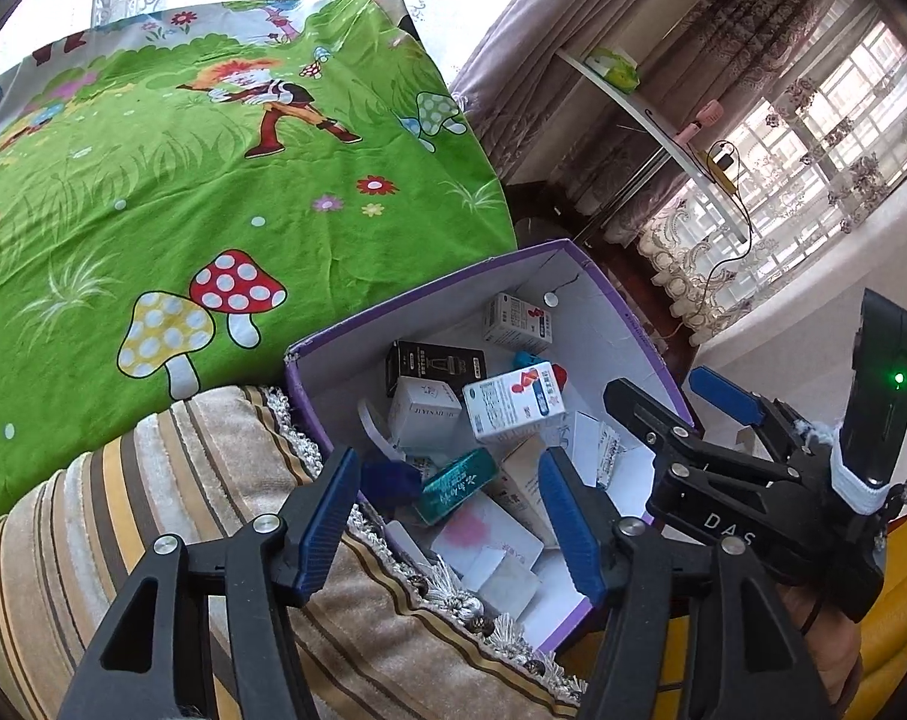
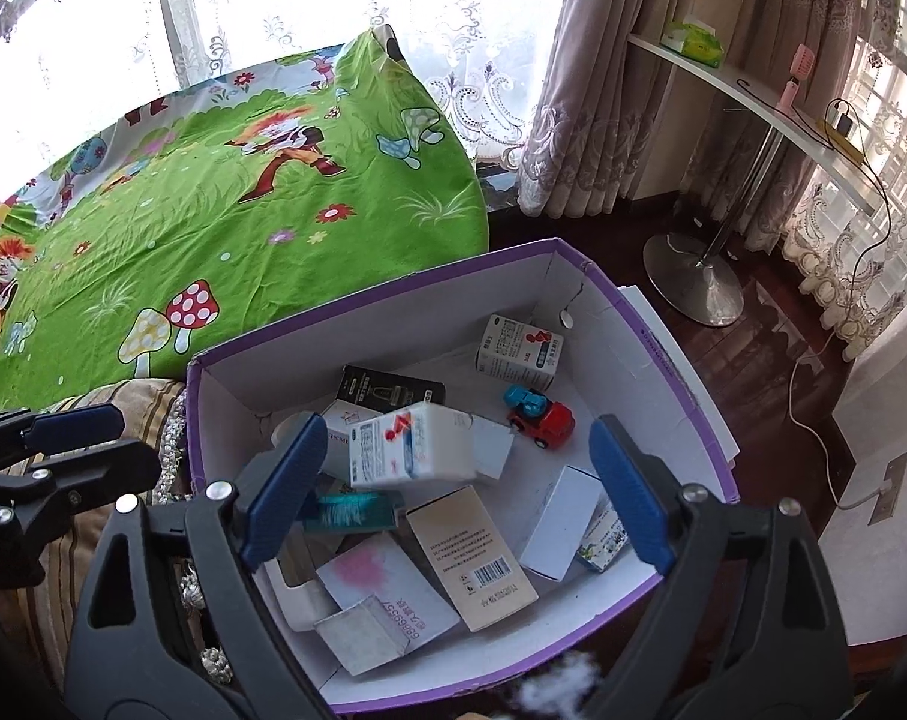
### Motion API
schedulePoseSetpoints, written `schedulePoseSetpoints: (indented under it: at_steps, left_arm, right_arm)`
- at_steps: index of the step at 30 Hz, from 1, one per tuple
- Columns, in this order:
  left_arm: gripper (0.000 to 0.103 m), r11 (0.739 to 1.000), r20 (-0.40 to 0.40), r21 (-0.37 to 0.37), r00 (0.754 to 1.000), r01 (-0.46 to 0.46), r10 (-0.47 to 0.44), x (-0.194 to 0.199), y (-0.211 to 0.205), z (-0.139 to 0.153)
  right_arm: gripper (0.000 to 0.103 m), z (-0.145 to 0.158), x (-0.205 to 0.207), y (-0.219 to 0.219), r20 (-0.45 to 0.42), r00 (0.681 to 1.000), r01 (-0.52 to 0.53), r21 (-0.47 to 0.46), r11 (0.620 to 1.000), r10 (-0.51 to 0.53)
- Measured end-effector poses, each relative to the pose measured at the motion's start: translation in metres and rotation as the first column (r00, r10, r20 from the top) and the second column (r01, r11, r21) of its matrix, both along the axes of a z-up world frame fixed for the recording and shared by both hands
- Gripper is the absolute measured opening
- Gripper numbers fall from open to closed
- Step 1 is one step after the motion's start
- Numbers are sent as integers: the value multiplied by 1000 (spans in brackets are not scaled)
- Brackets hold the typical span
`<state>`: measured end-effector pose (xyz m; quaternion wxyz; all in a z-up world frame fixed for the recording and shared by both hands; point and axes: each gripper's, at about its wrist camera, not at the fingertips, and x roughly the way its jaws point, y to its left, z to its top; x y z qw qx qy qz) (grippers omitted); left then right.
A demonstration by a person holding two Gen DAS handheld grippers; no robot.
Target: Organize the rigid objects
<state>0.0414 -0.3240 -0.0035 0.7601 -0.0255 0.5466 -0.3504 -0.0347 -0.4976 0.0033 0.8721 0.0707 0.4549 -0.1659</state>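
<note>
A purple-rimmed cardboard box [image 1: 429, 282] [image 2: 393, 285] with white walls holds several small cartons and a red and blue toy car [image 2: 543, 420]. My right gripper [image 2: 456, 429] hangs open over the box. A blurred white carton with red and blue print [image 2: 411, 447] [image 1: 513, 405] sits tilted between its fingers, with neither pad touching it. My left gripper [image 1: 447, 468] is open above the box's near left corner, over a teal carton [image 1: 456, 483] [image 2: 351, 510] that its pads do not press. Each gripper shows in the other's view: right gripper [image 1: 672, 396], left gripper [image 2: 87, 444].
A green cartoon sheet [image 1: 183, 180] covers the surface behind the box. A striped, fringed cushion [image 1: 153, 480] lies under its left side. At right, a white shelf [image 2: 753, 90] on a metal foot [image 2: 693, 282] stands on dark wooden floor, with curtains and a trailing cable.
</note>
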Motion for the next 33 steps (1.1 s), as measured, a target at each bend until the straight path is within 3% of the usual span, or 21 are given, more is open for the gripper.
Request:
schedulePoseSetpoints:
  at_steps: [5,8,13,17,24,33]
  left_arm:
    - [63,999,-101,-48,995,-17,12,-12,19,-6]
    - [65,998,-96,-70,995,-10,3,-27,27,-2]
    - [86,998,-30,-51,999,38,-40,-52,25,7]
    - [88,999,-14,-15,999,50,-50,-55,18,4]
    - [98,997,-47,-69,998,42,-45,-48,20,1]
    - [99,997,-44,-61,997,54,-56,-47,17,-1]
  right_arm:
    - [93,5,-14,13,-31,999,17,-14,1000,-18]
    - [93,11,-28,19,-39,998,39,-8,999,-40]
    - [93,23,-54,31,-37,997,67,-14,998,-68]
    - [93,24,-70,34,-35,995,94,-12,996,-94]
    - [93,23,-80,30,-28,995,99,-13,995,-99]
    - [93,19,-78,33,-29,996,82,2,997,-82]
